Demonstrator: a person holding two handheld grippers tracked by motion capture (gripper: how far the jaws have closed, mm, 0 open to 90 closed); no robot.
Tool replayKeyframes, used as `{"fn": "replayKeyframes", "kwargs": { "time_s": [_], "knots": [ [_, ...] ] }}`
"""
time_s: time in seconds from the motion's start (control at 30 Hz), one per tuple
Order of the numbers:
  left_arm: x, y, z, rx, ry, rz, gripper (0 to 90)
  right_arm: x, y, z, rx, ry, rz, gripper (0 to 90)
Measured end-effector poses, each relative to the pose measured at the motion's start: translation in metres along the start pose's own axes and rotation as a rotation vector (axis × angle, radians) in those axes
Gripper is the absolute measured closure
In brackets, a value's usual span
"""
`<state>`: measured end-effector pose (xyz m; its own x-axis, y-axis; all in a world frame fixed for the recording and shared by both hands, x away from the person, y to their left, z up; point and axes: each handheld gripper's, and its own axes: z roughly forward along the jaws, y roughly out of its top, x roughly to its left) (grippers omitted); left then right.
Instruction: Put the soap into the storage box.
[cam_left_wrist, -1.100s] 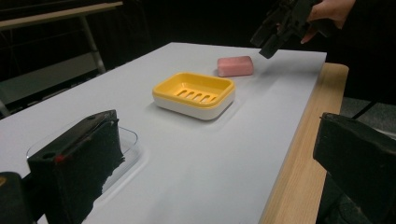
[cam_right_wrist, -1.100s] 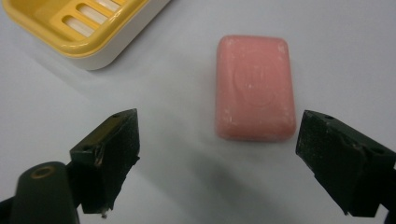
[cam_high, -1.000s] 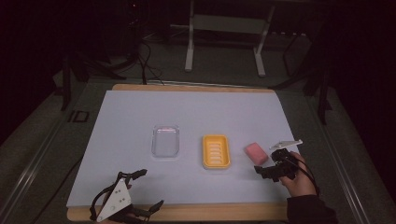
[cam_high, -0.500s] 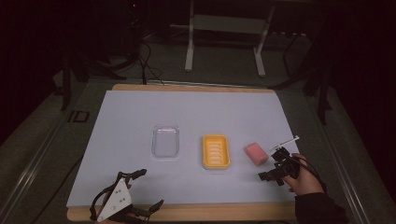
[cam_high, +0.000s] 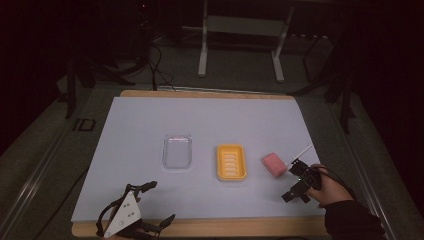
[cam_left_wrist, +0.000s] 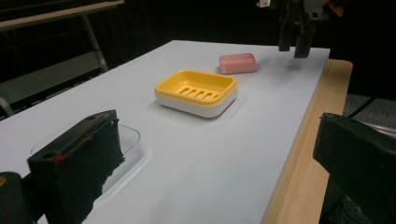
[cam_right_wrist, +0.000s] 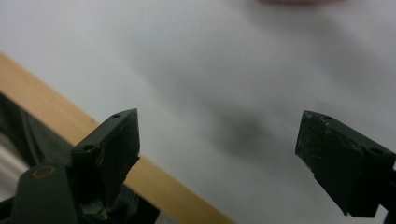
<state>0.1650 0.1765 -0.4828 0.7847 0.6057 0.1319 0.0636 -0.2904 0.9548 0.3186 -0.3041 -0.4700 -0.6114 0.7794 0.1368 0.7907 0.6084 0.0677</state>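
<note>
The right claw (cam_high: 294, 190) has drawn back toward the near edge of the table (cam_high: 200, 120) and dropped lower than it sat a second ago, when it hovered just beside the pink soap bar (cam_high: 274, 164). Half a second ago it was already retreating; it now hangs over bare tabletop with the soap ahead of it and slightly to its left, near but not touching.

Right claw state: jaws spread wide, nothing between them. The right gripper view looks down past both black jaws at blank white surface and the wooden table edge, with a thin pink sliver of the soap at the top border.

Left claw (cam_high: 131, 218) state: unchanged across all three moments, lying at the near left edge of the table. Its jaws stand wide apart and hold nothing.

Positions relative to the right claw:
- Soap bar: just ahead, lying flat on the table, apart from the jaws
- Yellow soap dish (cam_high: 231, 162): beyond the soap to the left, empty
- Clear lid (cam_high: 177, 151): farther left again, well apart

Assessment: the soap remains outside the dish, so placement is not yet done. The pull-back reads as a re-aim, probably to lower and level the jaws before closing across the bar. From here the claw must advance again, straddle the soap, then grip
</note>
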Motion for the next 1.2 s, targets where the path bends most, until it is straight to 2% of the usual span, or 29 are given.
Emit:
{"fn": "replayKeyframes", "kwargs": {
  "time_s": [0.03, 0.1, 0.27, 0.4, 0.67, 0.87, 1.03, 1.2],
  "knots": [
    [0.000, 0.000, 0.000, 0.000, 0.000, 0.000, 1.7, 0.000, 0.000, 0.000, 0.000, 0.000, 0.000, 13.5],
    [0.000, 0.000, 0.000, 0.001, 0.000, 0.000, 1.7, -0.002, 0.002, -0.001, 0.044, 0.007, -0.007, 13.4],
    [0.000, 0.000, 0.000, 0.001, 0.000, 0.000, 1.7, -0.007, 0.004, -0.003, 0.074, 0.015, -0.022, 13.5],
    [0.000, 0.000, -0.001, -0.009, -0.014, 0.002, 1.7, -0.008, 0.004, 0.001, 0.137, -0.015, -0.069, 12.8],
    [0.000, 0.000, 0.000, -0.007, -0.015, 0.001, 1.7, -0.010, 0.006, 0.002, 0.175, -0.045, -0.116, 12.3],
    [-0.001, 0.000, 0.000, -0.006, -0.025, 0.000, 1.7, -0.017, 0.014, 0.003, 0.182, -0.085, -0.087, 11.3],
    [0.000, 0.000, 0.000, -0.006, -0.022, 0.000, 1.7, -0.024, 0.024, -0.002, 0.132, -0.096, -0.035, 13.4],
    [0.000, 0.000, 0.000, -0.005, -0.023, 0.001, 1.7, -0.027, 0.033, -0.005, 0.121, -0.094, -0.012, 14.3]
  ]
}}
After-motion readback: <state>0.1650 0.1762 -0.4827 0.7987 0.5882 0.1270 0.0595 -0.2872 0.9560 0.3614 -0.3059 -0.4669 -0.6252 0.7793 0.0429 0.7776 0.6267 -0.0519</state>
